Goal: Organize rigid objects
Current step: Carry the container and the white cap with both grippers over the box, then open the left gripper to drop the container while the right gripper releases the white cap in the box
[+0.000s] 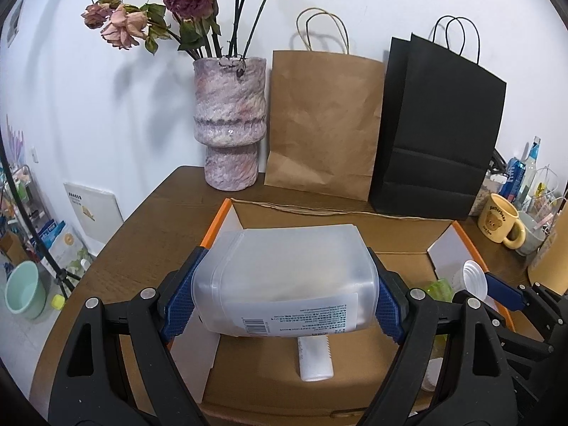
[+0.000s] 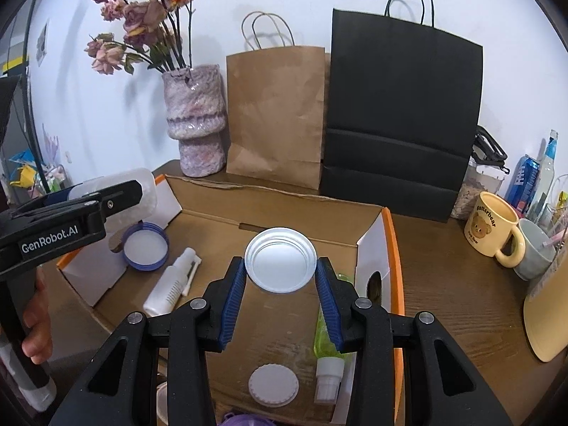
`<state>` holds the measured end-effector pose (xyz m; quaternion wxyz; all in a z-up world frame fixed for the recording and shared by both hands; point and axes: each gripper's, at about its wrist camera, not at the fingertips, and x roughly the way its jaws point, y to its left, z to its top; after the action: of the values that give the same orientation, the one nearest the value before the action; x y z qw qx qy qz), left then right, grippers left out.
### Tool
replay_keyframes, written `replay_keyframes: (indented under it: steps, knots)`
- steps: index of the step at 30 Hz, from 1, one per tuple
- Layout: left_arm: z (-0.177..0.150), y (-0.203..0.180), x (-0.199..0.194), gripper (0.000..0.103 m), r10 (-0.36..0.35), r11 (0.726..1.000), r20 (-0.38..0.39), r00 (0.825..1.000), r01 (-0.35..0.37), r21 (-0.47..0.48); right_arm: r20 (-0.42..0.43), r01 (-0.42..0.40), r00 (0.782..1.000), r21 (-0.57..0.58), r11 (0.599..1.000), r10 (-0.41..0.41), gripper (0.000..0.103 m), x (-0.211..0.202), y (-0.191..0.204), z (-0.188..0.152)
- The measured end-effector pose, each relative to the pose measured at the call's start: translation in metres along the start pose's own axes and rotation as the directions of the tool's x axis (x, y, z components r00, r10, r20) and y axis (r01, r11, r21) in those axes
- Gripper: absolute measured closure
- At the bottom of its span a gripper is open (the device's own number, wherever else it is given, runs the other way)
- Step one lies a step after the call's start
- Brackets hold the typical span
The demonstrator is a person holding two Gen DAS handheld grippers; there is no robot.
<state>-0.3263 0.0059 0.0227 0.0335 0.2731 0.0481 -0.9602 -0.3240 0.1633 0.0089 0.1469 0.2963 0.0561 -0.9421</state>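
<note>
L gripper, marked "GenRobot.AI", clamps jar w/ barcode label; R gripper clamps lid over box; right, "Butterbear" mug.

I am in a lived-in home room. My wooden table carries a vase of dried roses, paper shopping bags and a bear mug.

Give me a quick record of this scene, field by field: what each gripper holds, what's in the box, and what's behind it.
left gripper: shut on translucent plastic container, held over the cardboard box
right gripper: shut on white lid
in box: blue-rimmed lid, white spray bottle, green bottle, scalloped white cap
behind box: vase, brown paper bag, black paper bag
right of box: yellow bear mug
</note>
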Motion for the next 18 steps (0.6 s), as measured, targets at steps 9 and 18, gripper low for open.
replay_keyframes:
  steps: [9,18]
  knots:
    - [-0.007,-0.001,0.018,0.022,0.019,0.999,-0.038,0.999,-0.018,0.028,-0.038,0.006,0.999,-0.010,1.000,-0.006,0.059,0.017,-0.003,-0.005]
    - [-0.009,-0.001,0.018,0.018,0.015,0.999,-0.032,0.999,-0.014,0.034,-0.076,0.014,0.997,-0.013,1.000,-0.015,0.058,0.024,-0.003,-0.009]
